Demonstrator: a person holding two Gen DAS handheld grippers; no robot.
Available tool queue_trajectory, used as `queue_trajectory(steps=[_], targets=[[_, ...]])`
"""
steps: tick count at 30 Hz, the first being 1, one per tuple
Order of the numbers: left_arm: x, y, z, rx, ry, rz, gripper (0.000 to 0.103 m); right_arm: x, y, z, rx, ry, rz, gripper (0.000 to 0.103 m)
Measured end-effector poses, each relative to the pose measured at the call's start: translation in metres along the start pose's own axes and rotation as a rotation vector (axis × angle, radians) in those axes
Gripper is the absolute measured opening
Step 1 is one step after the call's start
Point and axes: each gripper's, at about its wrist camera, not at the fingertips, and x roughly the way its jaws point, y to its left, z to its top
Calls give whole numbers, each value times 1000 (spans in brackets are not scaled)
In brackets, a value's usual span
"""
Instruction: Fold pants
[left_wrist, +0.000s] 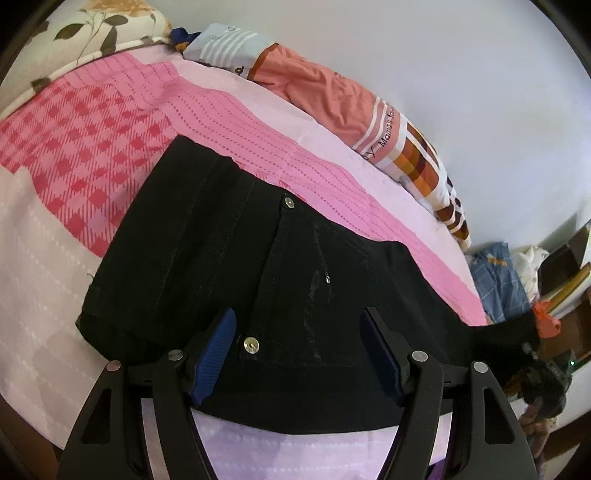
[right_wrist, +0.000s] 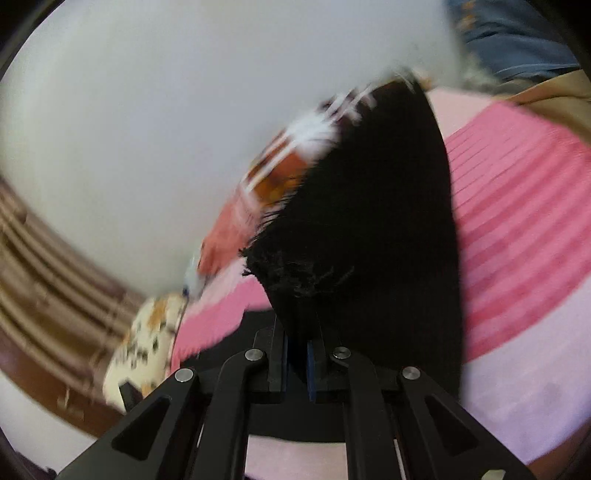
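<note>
Item 1, pants (left_wrist: 229, 266): black, lying across the pink bedspread (left_wrist: 122, 122), waistband end nearest the left wrist camera. 2 metal snap buttons are showing, one (left_wrist: 251, 345) at the near edge and one (left_wrist: 289, 202) further up. One leg is stretching away to the right of the left wrist view, toward an orange object (left_wrist: 546, 321) that is too small to identify.

Item 2, left gripper (left_wrist: 301, 354): jaws standing apart, blue pads (left_wrist: 218, 350) on either side of the waistband area. The pads are not pressing on the cloth; whether they are touching it cannot be told.

Item 3, right gripper (right_wrist: 297, 360): jaws standing nearly together, clamping the frayed hem (right_wrist: 295, 280) of a pant leg (right_wrist: 380, 221). The black cloth is rising out of the pads and running away up the frame. This view is heavily motion-blurred.

Item 4, bedding: bedspread in pink check and stripes with paler pink borders, covering the bed. A floral cushion (left_wrist: 92, 33) is sitting at the far left corner. A bolster pillow (left_wrist: 325, 92) in coral, white and orange-brown checks is lying along the white wall (left_wrist: 461, 74).

Item 5, surroundings: blue checked cloth (left_wrist: 498, 277) piled beyond the far end of the bed.
</note>
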Motion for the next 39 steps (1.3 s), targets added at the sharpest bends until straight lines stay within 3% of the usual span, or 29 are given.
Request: queue_trajectory(steps=[5,9,17,28,31,35,39], targets=[[1,-3,-7,7,26,-12,73,78,21,-45,-32,184,18,9],[1,-6,-10,19,30,-9,76,109,34,-73,-56,271,22,9],[7,-25,-16,100,54,-10,77,122,49,-88,-138,316,36,9],[15,-57,-31,249,82,10,77,136,63,-102,-250,349,-6,12],[16,-58,-32,254,90,8,77,138,66,-105,-278,358,-1,17],[18,-58,-34,249,99,10,77,139,71,-110,-270,385,82,53],[19,-57,-36,247,111,9,77,131,75,-104,-230,384,219,55]])
